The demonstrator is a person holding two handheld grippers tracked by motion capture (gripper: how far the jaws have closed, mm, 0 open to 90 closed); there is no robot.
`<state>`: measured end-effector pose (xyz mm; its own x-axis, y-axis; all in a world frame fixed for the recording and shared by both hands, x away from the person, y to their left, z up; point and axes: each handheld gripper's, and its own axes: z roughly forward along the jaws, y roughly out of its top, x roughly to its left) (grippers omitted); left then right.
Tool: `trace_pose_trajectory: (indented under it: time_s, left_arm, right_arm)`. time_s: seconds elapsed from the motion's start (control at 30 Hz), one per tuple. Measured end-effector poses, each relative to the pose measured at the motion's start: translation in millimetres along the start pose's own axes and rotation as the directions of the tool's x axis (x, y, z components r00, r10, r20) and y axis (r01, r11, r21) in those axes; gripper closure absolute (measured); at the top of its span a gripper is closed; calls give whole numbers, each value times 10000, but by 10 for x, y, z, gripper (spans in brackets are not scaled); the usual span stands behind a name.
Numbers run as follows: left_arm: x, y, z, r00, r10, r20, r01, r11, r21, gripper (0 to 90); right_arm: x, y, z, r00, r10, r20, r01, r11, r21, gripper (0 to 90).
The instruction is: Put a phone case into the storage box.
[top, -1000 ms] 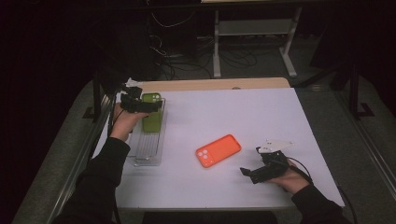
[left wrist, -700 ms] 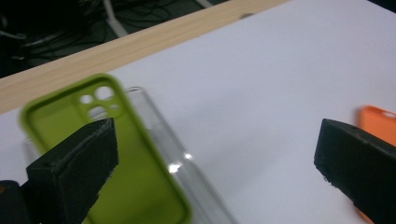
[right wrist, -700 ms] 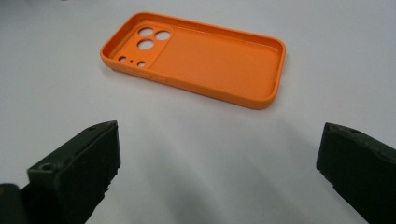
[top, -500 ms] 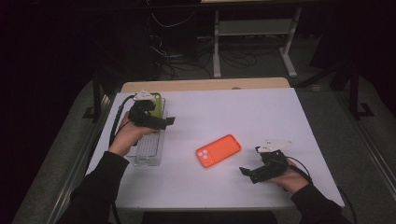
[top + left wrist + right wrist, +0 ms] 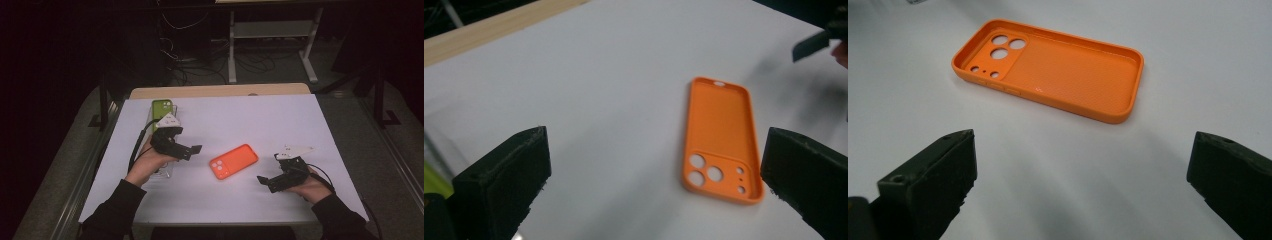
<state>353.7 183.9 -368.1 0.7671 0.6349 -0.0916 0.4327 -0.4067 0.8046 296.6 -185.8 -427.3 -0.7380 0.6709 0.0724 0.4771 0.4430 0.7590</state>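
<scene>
An orange phone case (image 5: 233, 161) lies hollow side up in the middle of the white table (image 5: 260, 115); I also see the case (image 5: 720, 138) ahead of the left jaws and the case (image 5: 1048, 65) ahead of the right jaws. My left gripper (image 5: 192, 150) hovers just left of the case, open and empty. My right gripper (image 5: 265, 181) rests low at the case's right, open and empty. A green phone (image 5: 161, 109) lies in a clear tray (image 5: 159, 170) behind the left hand.
The other gripper's black jaw tip (image 5: 811, 45) shows at the top right of the left gripper view. A wooden strip (image 5: 220, 90) runs along the table's far edge. Beyond it stand a metal stand (image 5: 270, 35) and cables on a dark floor.
My left gripper has left the tray and the green phone and swung right and toward me, up to the orange case. The right gripper has stayed put.
</scene>
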Motion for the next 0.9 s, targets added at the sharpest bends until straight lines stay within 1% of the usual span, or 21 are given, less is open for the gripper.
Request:
trace_pose_trajectory:
  time_s: [0.03,0.1,0.13,0.17,0.23,0.3,0.37,0.4,0.43,0.47,0.53,0.57,0.63,0.67,0.7,0.73,0.77,0.8,0.83,0.87,0.9]
  left_arm:
    - [-23,-15,5,9999,-11,115,11,10000,4,0]
    - [-68,-48,23,9995,-24,303,27,10000,-84,0]
    - [-87,-64,34,9994,79,347,-78,10000,-43,0]
    - [-111,-84,48,9992,97,390,-94,9999,-70,0]
    - [-126,-116,58,9983,292,498,-291,9996,-12,0]
    - [-152,-143,72,9976,295,619,-290,9995,-103,0]
    - [-172,-166,90,9964,495,684,-493,9988,-41,0]
    - [-181,-174,100,9962,478,728,-478,9989,-11,0]
    - [-179,-183,113,9962,457,742,-452,9989,-78,0]
    - [-182,-192,119,9965,325,776,-317,9994,-118,0]
    - [-183,-203,131,9957,305,878,-291,9994,-170,0]
    - [-186,-204,139,9956,396,850,-382,9991,-190,0]
    - [-186,-204,146,9946,436,939,-420,9989,-193,0]
    - [-190,-204,149,9945,431,958,-412,9989,-220,0]
    - [-189,-204,150,9942,482,962,-460,9986,-250,0]
    - [-189,-207,153,9942,431,982,-406,9988,-268,0]
    - [-184,-212,157,9941,413,1003,-387,9989,-270,0]
    - [-182,-218,165,9941,382,1013,-353,9989,-304,0]
    - [-183,-221,167,9941,372,1023,-348,9991,-253,0]
    - [-185,-224,173,9941,368,1025,-344,9991,-257,0]
    - [-181,-225,176,9937,438,1031,-417,9989,-219,0]
  right_arm:
    - [-1,17,0,9999,77,-72,-77,10000,27,0]
    - [-27,51,4,10000,4,-89,-4,10000,78,32]
    - [-37,69,2,9999,-37,-161,39,9999,145,46]
    - [-44,93,5,9998,-20,-187,24,9998,212,69]
    - [-61,137,22,9997,-112,-219,121,9992,379,135]
    - [-68,199,50,9998,-46,-179,56,9985,545,189]
    - [-68,265,84,9998,-146,-93,153,9972,728,300]
    - [-72,296,106,9996,-286,-79,291,9968,740,359]
    - [-71,328,130,9995,-288,-94,295,9959,855,419]
    - [-74,358,161,9995,-320,-47,323,9941,1039,469]
    - [-79,414,228,9990,-389,200,362,9919,1215,600]
    - [-88,439,266,9990,-362,262,325,9909,1305,651]
    - [-110,483,348,9990,-333,300,283,9877,1535,744]
    - [-121,502,387,9993,-273,256,228,9864,1625,785]
    - [-140,521,425,9992,-354,203,316,9861,1633,825]
    - [-147,538,456,9993,-340,158,309,9848,1707,857]
    - [-157,553,489,9987,-496,148,463,9836,1744,877]
    - [-162,564,516,9981,-588,174,547,9822,1797,880]
    - [-169,574,538,9987,-499,82,475,9812,1871,880]
    - [-176,577,566,9986,-531,39,514,9805,1896,881]
    - [-178,580,589,9984,-560,-23,554,9782,2000,881]
